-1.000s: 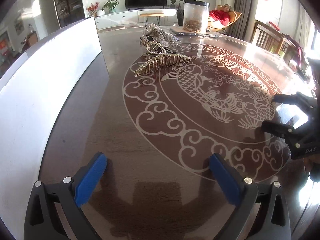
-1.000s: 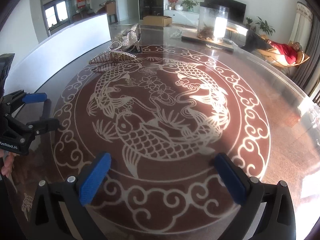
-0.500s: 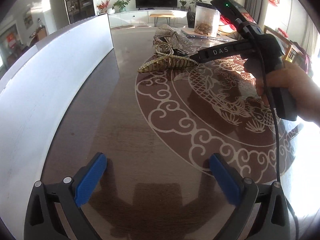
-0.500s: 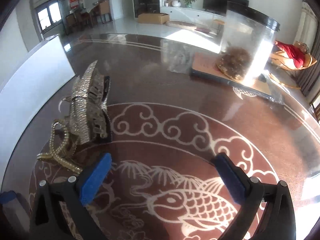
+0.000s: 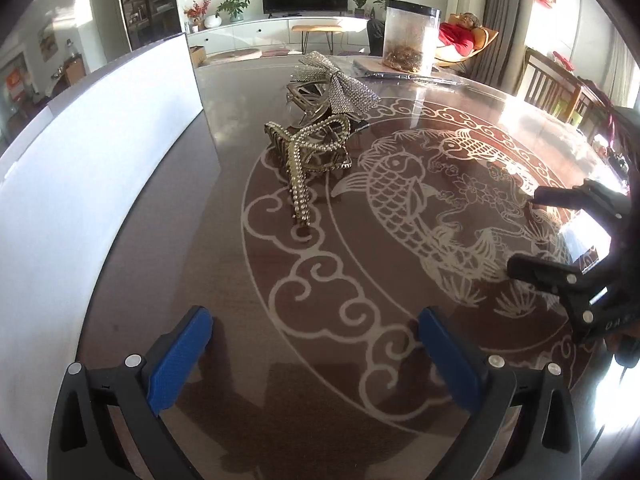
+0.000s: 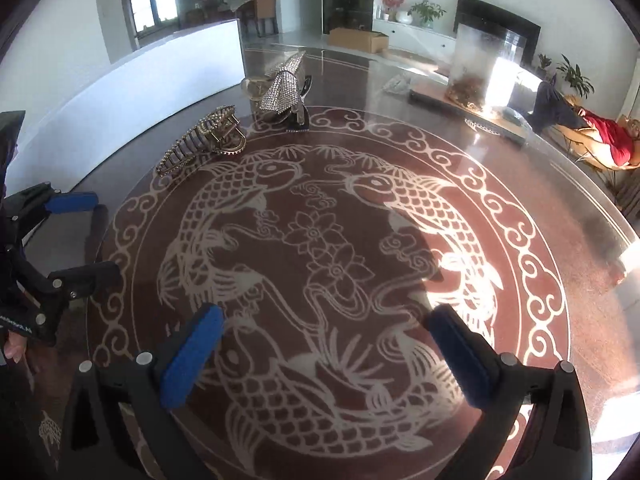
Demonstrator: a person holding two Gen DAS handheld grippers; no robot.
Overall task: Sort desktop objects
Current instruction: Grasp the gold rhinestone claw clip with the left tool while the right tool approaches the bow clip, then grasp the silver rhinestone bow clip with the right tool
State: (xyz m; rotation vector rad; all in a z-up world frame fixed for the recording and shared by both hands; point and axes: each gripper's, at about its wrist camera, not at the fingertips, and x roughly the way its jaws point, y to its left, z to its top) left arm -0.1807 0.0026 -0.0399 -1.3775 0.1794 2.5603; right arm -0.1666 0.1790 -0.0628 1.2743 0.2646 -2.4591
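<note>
Two tongs are over the table [image 6: 592, 184], and both are spread wide with nothing between the blue pads. The left tongs [image 5: 316, 354] point toward the hair clips; the right tongs [image 6: 326, 350] are above the fish pattern. The gold claw clip [image 6: 202, 140] lies at the far left edge of the round pattern, near the white board [image 5: 100, 152]. Just behind it lies the silver rhinestone bow clip [image 6: 284, 88]. A clear container [image 6: 484, 68] stands farther back, well apart from them.

Fish-patterned table [image 6: 520, 184] bears hair clips [image 6: 204, 140]; jar [image 6: 480, 68].
</note>
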